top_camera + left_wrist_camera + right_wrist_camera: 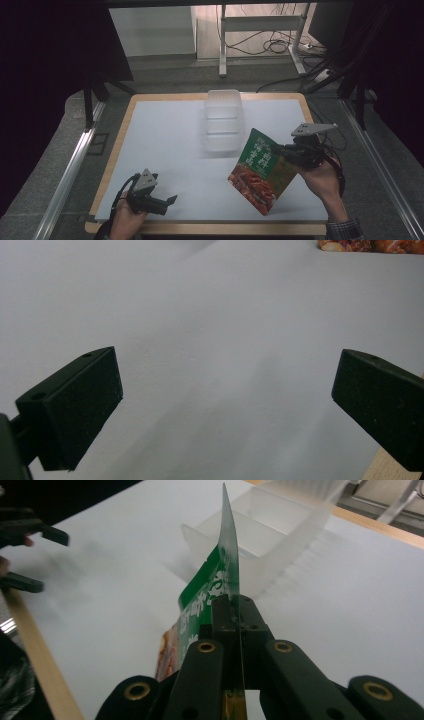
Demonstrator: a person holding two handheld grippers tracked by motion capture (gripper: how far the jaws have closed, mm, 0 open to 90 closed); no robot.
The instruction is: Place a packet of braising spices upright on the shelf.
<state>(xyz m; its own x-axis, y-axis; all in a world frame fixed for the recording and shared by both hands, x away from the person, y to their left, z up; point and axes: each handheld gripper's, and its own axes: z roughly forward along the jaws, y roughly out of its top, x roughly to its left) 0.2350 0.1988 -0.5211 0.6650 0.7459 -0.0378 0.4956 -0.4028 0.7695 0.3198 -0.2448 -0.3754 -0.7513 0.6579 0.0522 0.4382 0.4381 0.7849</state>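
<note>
A flat food pouch (260, 170), green on top with a red food picture below, hangs tilted above the white table's right front. My right gripper (280, 150) is shut on its upper right edge; in the right gripper view the pouch (226, 575) stands edge-on, pinched between the closed jaws of that right gripper (232, 611). A clear plastic compartment box (223, 120) sits at the middle back of the table, beyond the pouch (270, 525). My left gripper (170, 200) rests open near the front left, nothing between its jaws (225, 405).
The white sheet (170, 140) covers a wooden table whose edge (210, 229) runs along the front. A metal frame and cables (270, 45) stand on the floor behind. Aluminium rails (70, 175) flank both sides.
</note>
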